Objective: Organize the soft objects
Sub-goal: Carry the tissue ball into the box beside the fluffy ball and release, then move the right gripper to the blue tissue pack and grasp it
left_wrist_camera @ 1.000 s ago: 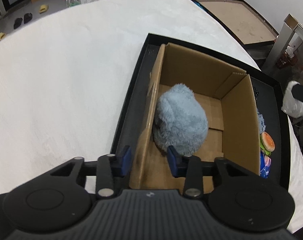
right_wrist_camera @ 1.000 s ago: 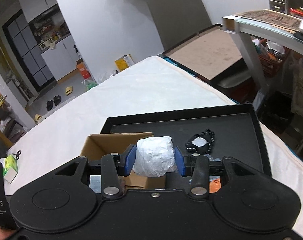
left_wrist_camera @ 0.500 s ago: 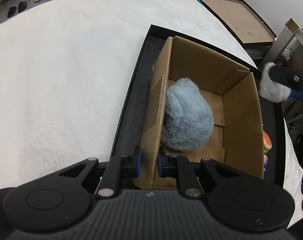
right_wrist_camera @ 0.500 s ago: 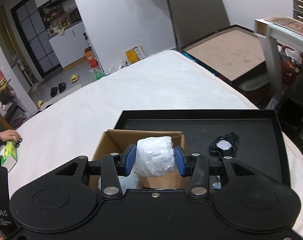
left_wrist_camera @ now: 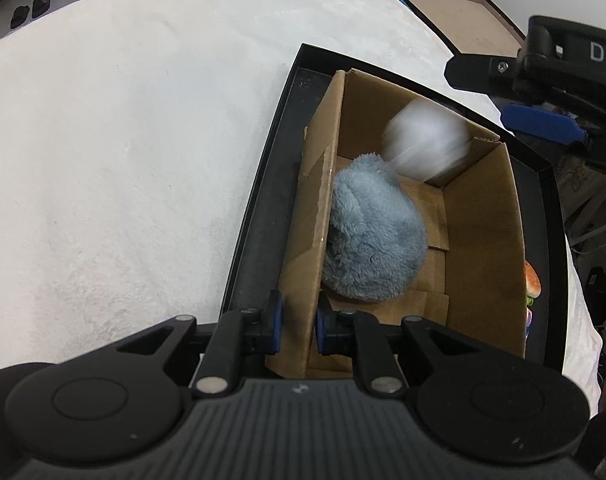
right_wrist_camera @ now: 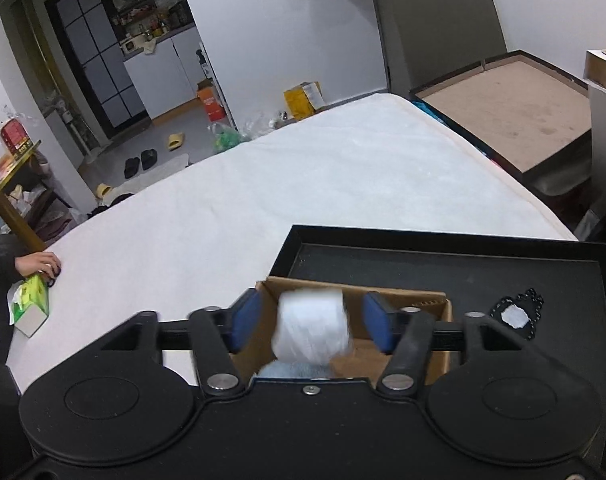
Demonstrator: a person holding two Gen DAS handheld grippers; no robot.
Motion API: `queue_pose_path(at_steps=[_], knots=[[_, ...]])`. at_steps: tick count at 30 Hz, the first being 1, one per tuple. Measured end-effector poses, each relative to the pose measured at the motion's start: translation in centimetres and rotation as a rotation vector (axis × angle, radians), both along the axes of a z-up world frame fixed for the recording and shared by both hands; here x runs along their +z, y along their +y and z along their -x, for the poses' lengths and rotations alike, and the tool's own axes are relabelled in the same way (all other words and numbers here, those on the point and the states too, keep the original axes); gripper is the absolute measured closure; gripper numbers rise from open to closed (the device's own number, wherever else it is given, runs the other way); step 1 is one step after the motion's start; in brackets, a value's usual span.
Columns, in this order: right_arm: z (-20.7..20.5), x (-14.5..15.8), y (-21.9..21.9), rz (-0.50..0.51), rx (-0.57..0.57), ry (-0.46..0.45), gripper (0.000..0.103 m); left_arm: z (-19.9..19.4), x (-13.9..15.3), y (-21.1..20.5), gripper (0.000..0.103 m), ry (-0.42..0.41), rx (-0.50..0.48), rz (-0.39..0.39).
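- White and blurred, the paper wad (right_wrist_camera: 312, 330) drops free between the right gripper (right_wrist_camera: 312, 328)'s opening jaws, into the cardboard box (left_wrist_camera: 479, 240).
- Left gripper (left_wrist_camera: 297, 326) pinches the box wall.
- Blue plush toy (left_wrist_camera: 373, 240) lies inside; it looks light and squashy, easy to grab anywhere.

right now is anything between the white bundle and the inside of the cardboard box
Nothing visible blocks it. The white bundle is blurred, loose between the opening right tongs, above the far end of the cardboard box. The blue plush toy fills the near-left part, and the floor beside it is bare.
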State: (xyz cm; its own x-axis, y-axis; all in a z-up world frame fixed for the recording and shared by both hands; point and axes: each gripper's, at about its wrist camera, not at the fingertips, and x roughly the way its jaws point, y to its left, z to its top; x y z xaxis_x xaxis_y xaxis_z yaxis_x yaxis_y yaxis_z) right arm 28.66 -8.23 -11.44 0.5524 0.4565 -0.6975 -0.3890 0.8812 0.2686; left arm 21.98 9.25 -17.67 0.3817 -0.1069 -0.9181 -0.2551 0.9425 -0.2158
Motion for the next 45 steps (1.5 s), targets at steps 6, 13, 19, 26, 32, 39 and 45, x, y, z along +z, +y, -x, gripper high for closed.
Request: queue_pose_path(at_steps=[6,13,19,26,32,39,45], knots=[[0.6,-0.3,-1.6,-0.001,-0.033,0.016,0.044,0.0,0.2,-0.4,0.088,0.005,0.003,-0.014],[1.5,0.5,-4.2,-0.045,-0.05,0.001,0.038,0.3,0.4,-0.8,0.088,0.014,0.006,-0.029],[1.7,0.4,-5.9,-0.053,-0.073,0.013,0.037,0.4,0.8,-1.7,0.087,0.017,0.002,-0.074],[1.6,-0.5,-10.0,-0.074,-0.171,0.069,0.037,0.4,0.9,-3.1,0.072,0.033,-0.009,-0.169],[1.3,-2.2,-13.2,-0.068,-0.237,0.135,0.037,0.6,1.5,-4.2,0.05,0.023,-0.003,-0.216],[0.8,-5.8,-16.1,0.002,-0.314,0.271,0.035,0.3,2.2,-6.2,0.043,0.012,-0.005,-0.286],[1.6,-7.8,-16.1,0.059,-0.314,0.342,0.015,0.0,2.4,-7.1,0.041,0.013,0.013,-0.311]])
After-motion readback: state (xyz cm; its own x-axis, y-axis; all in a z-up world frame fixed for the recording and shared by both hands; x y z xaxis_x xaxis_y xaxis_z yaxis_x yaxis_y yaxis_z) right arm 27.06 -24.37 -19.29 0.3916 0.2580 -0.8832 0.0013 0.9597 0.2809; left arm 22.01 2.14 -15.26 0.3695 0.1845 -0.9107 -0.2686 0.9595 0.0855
